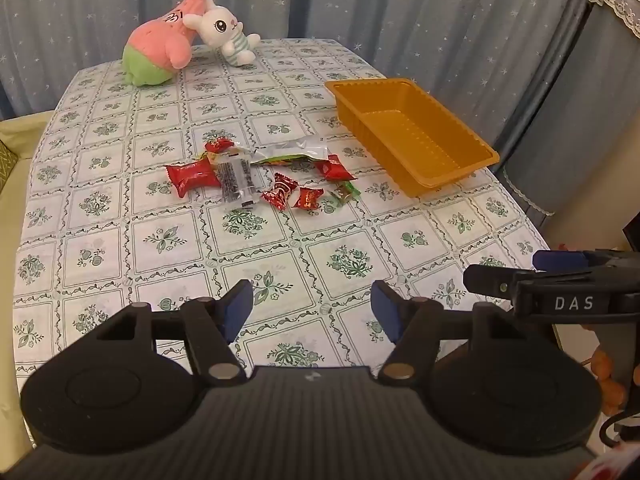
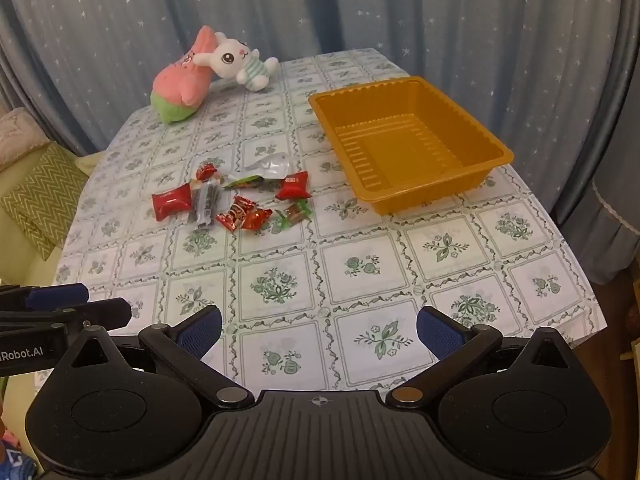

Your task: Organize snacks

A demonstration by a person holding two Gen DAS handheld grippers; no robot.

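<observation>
1. Left gripper (image 1: 312, 312): jaws apart, nothing between them, hovering over the bare near part of the desk (image 1: 120, 248). Right gripper (image 2: 319, 330): jaws spread wide, also empty, over the near edge.
2. Snacks (image 1: 260, 176) sit in a loose cluster mid-desk, all outside the orange tray (image 1: 416, 140). The tray is empty, to the right of the pile and a bit further back. Judged: nothing sorted yet, task at the very start.
3. Risk: wrappers overlap. The clear dark-filled bar packet (image 1: 236, 180) lies against the big red packet (image 1: 192, 176), and the silver-green pouch (image 1: 292, 150) touches a red one. A pinch there could lift two or drag a neighbour.
4. Risk: the small twist-wrapped candies (image 1: 296, 196) lie flat and look slippery. Pads may skid off or trap the tablecloth, bunching it and shifting the pile.
5. Risk: the tray looks thin and light and sits near the desk's right edge. A bump on its rim while dropping could push it toward the edge.
6. Risk: both grippers hang close side by side, so reaching for the same pile could make them collide.
7. Counts: 1 tray; 2 grippers; 2 plush toys at the far end, a pink one (image 1: 160, 52) and a white rabbit (image 1: 228, 34); about 8 snack pieces: 1 big red packet, 1 clear bar, 1 silver-green pouch, roughly 4 smaller red ones, 1 green-ended candy (image 1: 344, 194). Exact count unsure where they overlap.
</observation>
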